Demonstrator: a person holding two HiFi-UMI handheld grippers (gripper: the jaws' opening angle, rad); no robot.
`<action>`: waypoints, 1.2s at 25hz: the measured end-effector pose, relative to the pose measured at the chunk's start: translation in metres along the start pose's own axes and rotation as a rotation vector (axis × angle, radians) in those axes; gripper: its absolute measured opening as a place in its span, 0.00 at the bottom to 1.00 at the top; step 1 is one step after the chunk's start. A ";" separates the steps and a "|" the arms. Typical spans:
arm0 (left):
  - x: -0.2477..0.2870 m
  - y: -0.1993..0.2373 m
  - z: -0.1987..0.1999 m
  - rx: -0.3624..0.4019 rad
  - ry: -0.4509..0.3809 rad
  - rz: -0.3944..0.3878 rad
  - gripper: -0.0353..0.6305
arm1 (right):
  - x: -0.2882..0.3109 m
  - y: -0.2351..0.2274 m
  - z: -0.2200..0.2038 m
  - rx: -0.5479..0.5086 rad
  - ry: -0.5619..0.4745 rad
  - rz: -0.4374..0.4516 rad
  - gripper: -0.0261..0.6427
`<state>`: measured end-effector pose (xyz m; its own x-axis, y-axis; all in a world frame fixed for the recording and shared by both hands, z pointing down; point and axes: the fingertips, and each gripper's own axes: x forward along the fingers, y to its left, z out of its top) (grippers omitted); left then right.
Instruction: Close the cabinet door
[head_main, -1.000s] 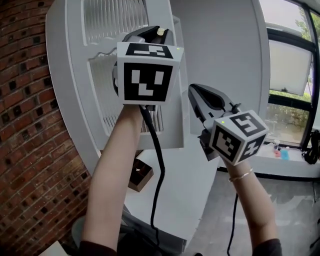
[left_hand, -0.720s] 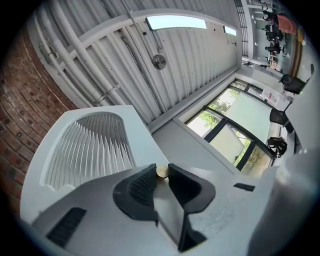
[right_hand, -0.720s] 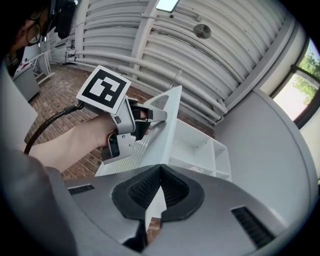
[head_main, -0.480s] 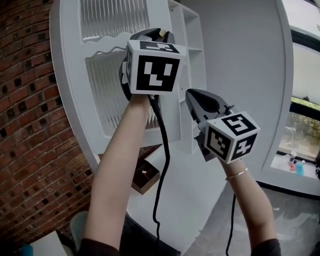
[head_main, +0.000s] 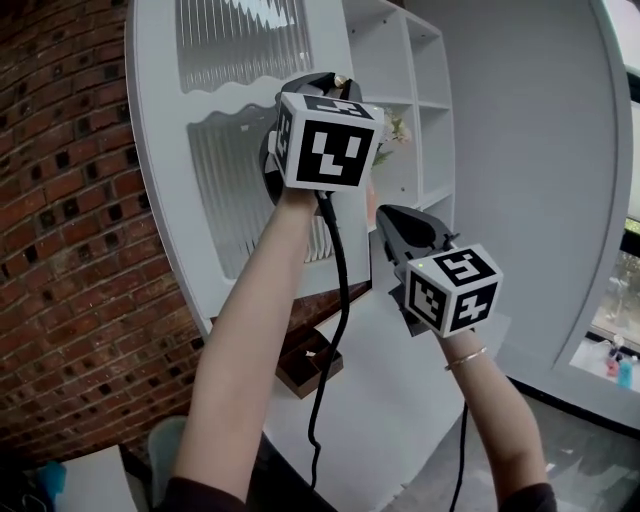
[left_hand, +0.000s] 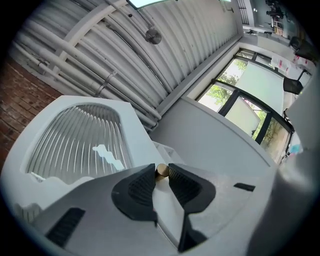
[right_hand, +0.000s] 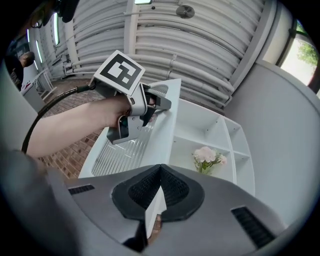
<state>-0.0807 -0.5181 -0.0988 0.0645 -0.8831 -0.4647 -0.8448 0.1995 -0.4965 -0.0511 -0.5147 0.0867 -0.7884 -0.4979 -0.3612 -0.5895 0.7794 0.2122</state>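
Observation:
The white cabinet door (head_main: 230, 190) with ribbed glass panes stands ajar in front of the cabinet's open shelves (head_main: 400, 60). My left gripper (head_main: 335, 82) is high on the door's free edge, shut on the small brass knob (left_hand: 161, 171); both pads touch it. My right gripper (head_main: 385, 215) is lower on the same edge. In the right gripper view its jaws meet at the tips (right_hand: 160, 167), with the door's thin white edge (right_hand: 152, 210) caught between them. That view also shows the left gripper (right_hand: 162, 104) on the door (right_hand: 150, 140).
A brick wall (head_main: 70, 200) runs along the left. Pale flowers (right_hand: 209, 156) stand on a shelf inside. A brown box (head_main: 310, 365) sits low behind the door. A curved white wall (head_main: 530, 170) and windows (head_main: 625, 290) are to the right.
Both grippers have shifted to the right in the head view together with the door's edge. More of the shelves and the flowers now shows beyond that edge.

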 end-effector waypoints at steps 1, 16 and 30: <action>0.003 0.001 -0.003 -0.005 0.004 0.005 0.18 | 0.004 0.000 -0.006 0.010 0.006 0.010 0.04; 0.035 0.019 -0.036 0.020 0.099 0.094 0.18 | 0.045 0.005 -0.071 0.076 0.084 0.109 0.04; 0.056 0.039 -0.063 0.086 0.193 0.172 0.19 | 0.056 0.006 -0.104 0.126 0.120 0.145 0.04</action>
<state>-0.1436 -0.5867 -0.0983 -0.1853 -0.8960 -0.4036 -0.7858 0.3817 -0.4867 -0.1171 -0.5777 0.1622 -0.8829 -0.4131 -0.2233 -0.4479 0.8837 0.1359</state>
